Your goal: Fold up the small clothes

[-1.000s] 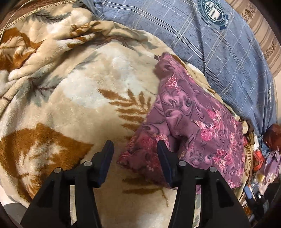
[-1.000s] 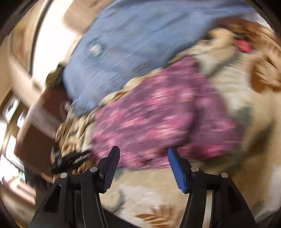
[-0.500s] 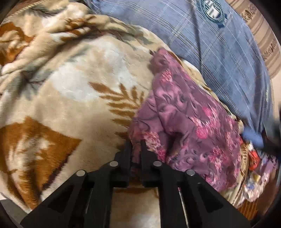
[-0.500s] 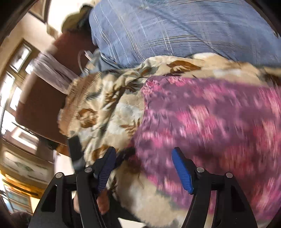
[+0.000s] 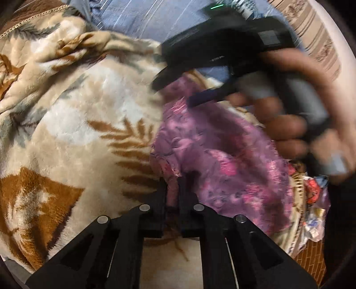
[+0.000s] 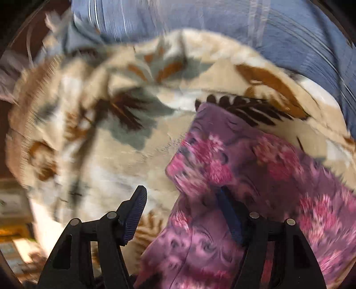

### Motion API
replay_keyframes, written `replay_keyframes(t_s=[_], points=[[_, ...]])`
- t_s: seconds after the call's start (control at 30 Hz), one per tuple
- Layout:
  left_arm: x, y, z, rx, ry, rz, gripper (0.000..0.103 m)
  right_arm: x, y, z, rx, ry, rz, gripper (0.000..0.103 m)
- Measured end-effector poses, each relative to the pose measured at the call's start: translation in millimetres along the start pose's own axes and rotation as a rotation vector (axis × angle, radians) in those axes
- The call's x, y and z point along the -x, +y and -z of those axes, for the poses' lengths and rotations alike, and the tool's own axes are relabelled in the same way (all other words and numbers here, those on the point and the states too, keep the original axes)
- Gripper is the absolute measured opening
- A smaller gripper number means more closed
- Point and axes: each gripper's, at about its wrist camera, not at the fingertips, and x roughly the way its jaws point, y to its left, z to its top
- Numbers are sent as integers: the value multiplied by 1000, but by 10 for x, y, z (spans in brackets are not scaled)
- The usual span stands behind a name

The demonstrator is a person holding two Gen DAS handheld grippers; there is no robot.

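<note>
Garment (image 5: 224,160), purple with pink floral print, lies rumpled on a cream blanket (image 5: 84,124) patterned with brown and grey leaves; in the left wrist view it occupies the centre-right, its near corner gathered at the lower middle. Left gripper (image 5: 172,189) is clamped on that near corner, a thin fold of purple cloth pinched between its two black jaws, which stand almost together. Right gripper (image 5: 178,91), blurred, enters the same view from the upper right, held in a hand (image 5: 298,124) whose fingers wrap its grey handle; its tips hang over the far end of the garment. In the right wrist view the right gripper (image 6: 184,202) is spread wide and grips nothing: its left finger (image 6: 135,213), with a ribbed blue pad, stands over bare blanket (image 6: 115,155), while its right finger (image 6: 229,215) lies against the garment (image 6: 255,177), the cloth's edge falling between the two; whether that pad presses the cloth cannot be told. Blue plaid fabric (image 5: 142,20) lies along the blanket's far side in both views (image 6: 244,24). Striped beige cloth (image 5: 316,40) shows at the upper right of the left wrist view, and small colourful clutter (image 5: 313,200) sits beyond the blanket's right edge.
</note>
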Motion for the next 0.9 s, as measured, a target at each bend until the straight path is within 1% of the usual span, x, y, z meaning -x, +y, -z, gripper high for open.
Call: replay_keyframes(t_s=[0.03,0.07,0.1,0.13,0.17,0.27,0.3,0.37,0.43,0.47,0.5,0.53,0.57,0.6,0.63,0.7,0.73,0.77,0.8,0.83,0.87,0.9], points=[[57,-4,-13,9,-26,51,5,-62,13,-21,10,20,24,69],[129,-7,-17,14,-60,83,5,-107,16,-39,14,42,33,70],[192,-13,-21,8,-91,90,5,-108,15,-43,19,52,29,69],[217,-1,-22,14,-99,99,5,-92,15,-36,37,64,26,69],[222,37,-23,35,-93,125,5,-65,8,-27,54,68,22,64],[205,98,-37,63,-79,156,5,-62,-64,-5,54,86,8,62],[210,87,-36,57,-80,155,5,-110,-57,9,69,104,24,61],[232,37,-32,40,-90,153,5,-133,14,13,101,107,59,61],[259,-15,-22,27,-110,147,5,-132,147,64,162,94,141,49],[273,-26,-21,26,-117,145,5,-139,206,96,185,88,194,38],[266,-19,-26,31,-114,150,5,-156,236,127,210,87,242,30],[255,-12,-30,36,-112,153,5,-154,249,158,226,79,269,26],[249,-5,-34,36,-113,153,5,-118,213,170,213,69,271,18],[253,-14,-33,31,-118,154,5,-65,165,176,194,63,252,15],[258,-17,-35,26,-124,158,5,0,117,190,179,48,230,14],[327,-44,-34,14,-152,198,5,217,39,221,156,-10,170,12],[368,-61,-30,7,-168,220,5,305,20,252,154,-32,154,12],[434,-92,-24,-1,-194,240,5,414,-12,297,147,-58,135,12],[521,-144,0,-15,-227,268,5,574,-60,354,133,-96,98,12],[596,-215,30,-46,-252,287,5,703,-107,394,122,-124,65,12],[682,-322,76,-96,-284,292,5,871,-180,461,106,-160,12,12],[773,-467,140,-160,-322,278,5,1044,-271,548,87,-194,-46,12]])
